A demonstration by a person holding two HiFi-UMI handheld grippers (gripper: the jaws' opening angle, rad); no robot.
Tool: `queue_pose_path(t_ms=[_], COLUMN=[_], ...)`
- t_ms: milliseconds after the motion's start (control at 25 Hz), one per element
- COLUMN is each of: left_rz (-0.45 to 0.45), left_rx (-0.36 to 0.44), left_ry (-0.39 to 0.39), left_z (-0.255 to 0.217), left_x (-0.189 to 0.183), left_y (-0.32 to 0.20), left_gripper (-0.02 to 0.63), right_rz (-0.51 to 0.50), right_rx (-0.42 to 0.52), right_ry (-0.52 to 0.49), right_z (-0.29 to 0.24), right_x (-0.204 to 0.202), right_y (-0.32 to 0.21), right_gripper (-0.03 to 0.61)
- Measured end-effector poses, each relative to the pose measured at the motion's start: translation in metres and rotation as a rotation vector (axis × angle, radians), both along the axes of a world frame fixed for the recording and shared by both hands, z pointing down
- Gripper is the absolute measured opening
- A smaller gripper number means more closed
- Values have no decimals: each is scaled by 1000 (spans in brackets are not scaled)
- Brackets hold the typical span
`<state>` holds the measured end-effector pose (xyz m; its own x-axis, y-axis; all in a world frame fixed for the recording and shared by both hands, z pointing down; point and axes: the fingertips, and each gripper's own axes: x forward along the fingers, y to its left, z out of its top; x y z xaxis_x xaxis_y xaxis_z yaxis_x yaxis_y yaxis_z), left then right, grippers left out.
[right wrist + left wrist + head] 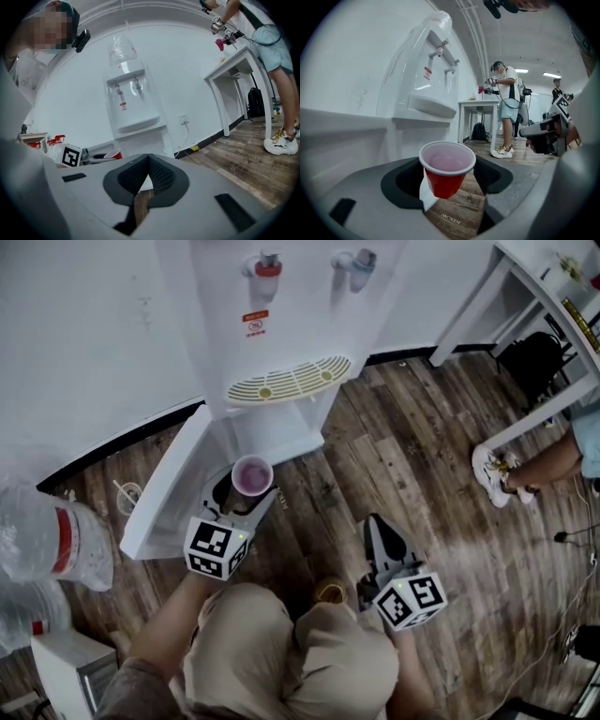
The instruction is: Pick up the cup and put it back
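A red plastic cup with a pale inside is held upright above the wooden floor, just in front of the water dispenser's lower cabinet. My left gripper is closed around its wall, one jaw on each side. In the left gripper view the cup sits between the two dark pads, rim up, and looks empty. My right gripper hangs lower right over the floor, its pads pressed together with nothing in them. The cup also shows far left in the right gripper view.
The dispenser's white cabinet door swings open to the left. Big clear water bottles lie at the left edge. A white table stands at the back right, with a person's sneakers beside it. Cables run on the floor at right.
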<state>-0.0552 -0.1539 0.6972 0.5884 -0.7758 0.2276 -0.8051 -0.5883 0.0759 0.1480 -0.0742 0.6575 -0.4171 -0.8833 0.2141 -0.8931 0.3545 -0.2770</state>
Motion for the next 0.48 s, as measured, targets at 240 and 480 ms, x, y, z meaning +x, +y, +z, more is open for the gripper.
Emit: queue_pose_path(t_ms=[240,480], left_rz=[-18,-34], left_rx=[7,3], left_ry=[20,23], left_z=[10,27], left_x=[10,19], left_y=[-31,-63], left_gripper=[330,330], right_rz=[-34,-47], right_rx=[11,7], right_ry=[7,-5], right_z=[-2,-1], right_x=[-2,1], right_y=[1,4], right_gripper=[2,2])
